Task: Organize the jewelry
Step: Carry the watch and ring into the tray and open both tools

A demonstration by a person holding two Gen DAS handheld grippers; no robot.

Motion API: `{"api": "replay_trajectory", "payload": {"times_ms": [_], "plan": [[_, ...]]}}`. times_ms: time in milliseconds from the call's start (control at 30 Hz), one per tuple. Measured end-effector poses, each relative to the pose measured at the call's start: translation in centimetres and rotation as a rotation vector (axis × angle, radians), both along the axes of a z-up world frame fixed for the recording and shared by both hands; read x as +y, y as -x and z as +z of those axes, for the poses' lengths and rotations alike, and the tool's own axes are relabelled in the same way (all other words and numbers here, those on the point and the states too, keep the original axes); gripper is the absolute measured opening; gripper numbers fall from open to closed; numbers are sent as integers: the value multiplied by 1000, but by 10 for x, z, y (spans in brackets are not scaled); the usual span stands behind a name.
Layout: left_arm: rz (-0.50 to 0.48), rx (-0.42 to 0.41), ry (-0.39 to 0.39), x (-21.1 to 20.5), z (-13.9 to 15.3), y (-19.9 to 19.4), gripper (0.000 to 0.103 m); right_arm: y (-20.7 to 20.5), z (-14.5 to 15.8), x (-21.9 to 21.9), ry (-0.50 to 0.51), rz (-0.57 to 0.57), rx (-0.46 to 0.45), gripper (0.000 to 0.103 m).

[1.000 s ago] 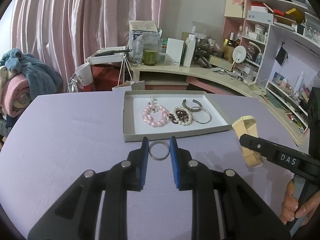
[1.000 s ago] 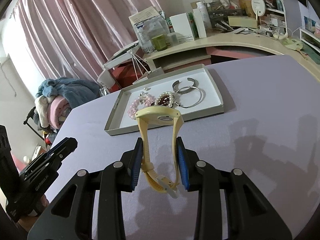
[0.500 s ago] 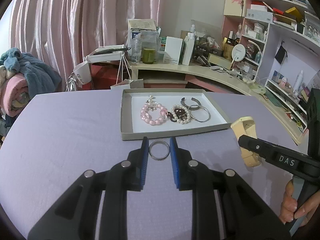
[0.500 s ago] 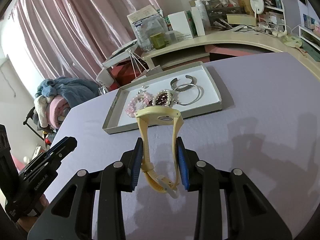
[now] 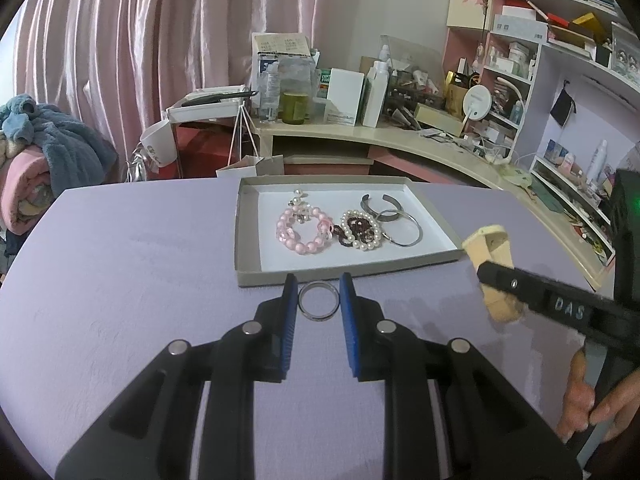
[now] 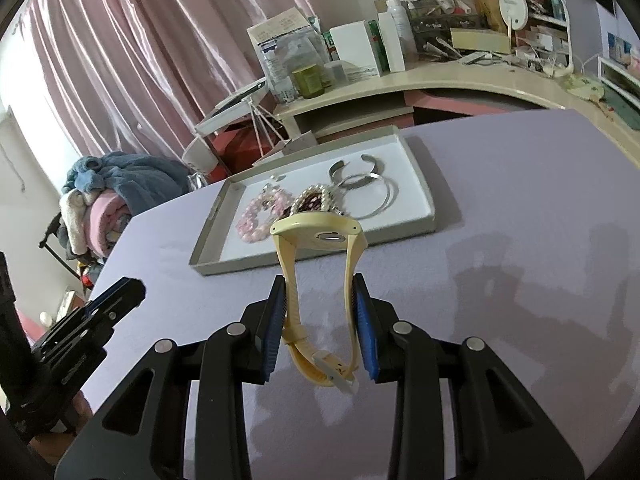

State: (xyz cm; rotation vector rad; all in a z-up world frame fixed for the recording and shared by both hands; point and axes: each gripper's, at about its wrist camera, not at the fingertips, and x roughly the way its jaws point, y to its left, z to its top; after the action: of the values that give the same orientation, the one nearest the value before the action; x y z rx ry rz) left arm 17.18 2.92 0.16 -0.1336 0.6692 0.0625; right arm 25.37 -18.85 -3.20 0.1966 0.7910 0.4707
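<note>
Nothing has moved: left tool (image 5: 319, 286) still pinches the ring (image 5: 319, 301); right tool (image 6: 319, 289) clamps the watch (image 6: 320, 272), tray (image 6: 416, 236) at twelve o'clock.

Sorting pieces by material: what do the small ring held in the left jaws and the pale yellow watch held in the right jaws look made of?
Small silver-grey ring: probably polished metal; it shows bright glints along its band.
Pale yellow watch: strap looks like matte rubber or plastic; it bends in a soft loop without shine. Its small clasp looks metallic.

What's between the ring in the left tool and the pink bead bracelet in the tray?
Only the tray's near cardboard wall and a strip of white tray floor separate the ring from the pink bead bracelet; no other jewelry. The left wrist view shows it.
</note>
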Motion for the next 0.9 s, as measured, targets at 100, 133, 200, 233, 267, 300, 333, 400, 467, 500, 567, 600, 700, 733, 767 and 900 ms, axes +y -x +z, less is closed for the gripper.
{"api": "replay_trajectory", "payload": {"times_ms": [100, 133, 200, 233, 267, 300, 333, 400, 467, 500, 567, 600, 700, 733, 767, 900], "plan": [[1, -8, -5, 3, 2, -10, 22, -19, 10, 2, 18, -3, -21, 34], [3, -10, -5, 4, 3, -15, 21, -27, 13, 5, 27, -1, -29, 34], [9, -18, -3, 8, 6, -25, 21, -41, 17, 10, 35, 3, -35, 34], [11, -21, -2, 10, 9, -30, 21, -50, 18, 15, 44, 9, -38, 34], [14, -23, 1, 14, 11, -37, 21, -57, 18, 19, 51, 14, -41, 34], [17, -26, 3, 17, 14, -42, 21, -63, 18, 24, 61, 20, -44, 34], [22, -31, 5, 19, 15, -49, 21, -70, 16, 29, 72, 26, -45, 34], [26, -34, 10, 25, 18, -60, 21, -86, 11, 40, 94, 37, -39, 34], [32, -37, 13, 30, 21, -72, 21, -103, 3, 49, 114, 41, -28, 34], [33, -38, 13, 33, 22, -78, 21, -110, 0, 53, 122, 42, -21, 34], [35, -39, 13, 36, 22, -89, 22, -124, -9, 60, 137, 45, -6, 35], [34, -38, 13, 38, 22, -94, 21, -129, -11, 63, 143, 47, -3, 35], [29, -29, 13, 42, 19, -108, 21, -140, -17, 67, 155, 50, 6, 36], [25, -25, 12, 43, 18, -113, 21, -142, -20, 67, 156, 47, 8, 36], [21, -22, 12, 43, 16, -117, 21, -145, -21, 67, 155, 44, 12, 37], [12, -8, 17, 44, 9, -128, 21, -153, -27, 65, 141, 38, 26, 47]]}}
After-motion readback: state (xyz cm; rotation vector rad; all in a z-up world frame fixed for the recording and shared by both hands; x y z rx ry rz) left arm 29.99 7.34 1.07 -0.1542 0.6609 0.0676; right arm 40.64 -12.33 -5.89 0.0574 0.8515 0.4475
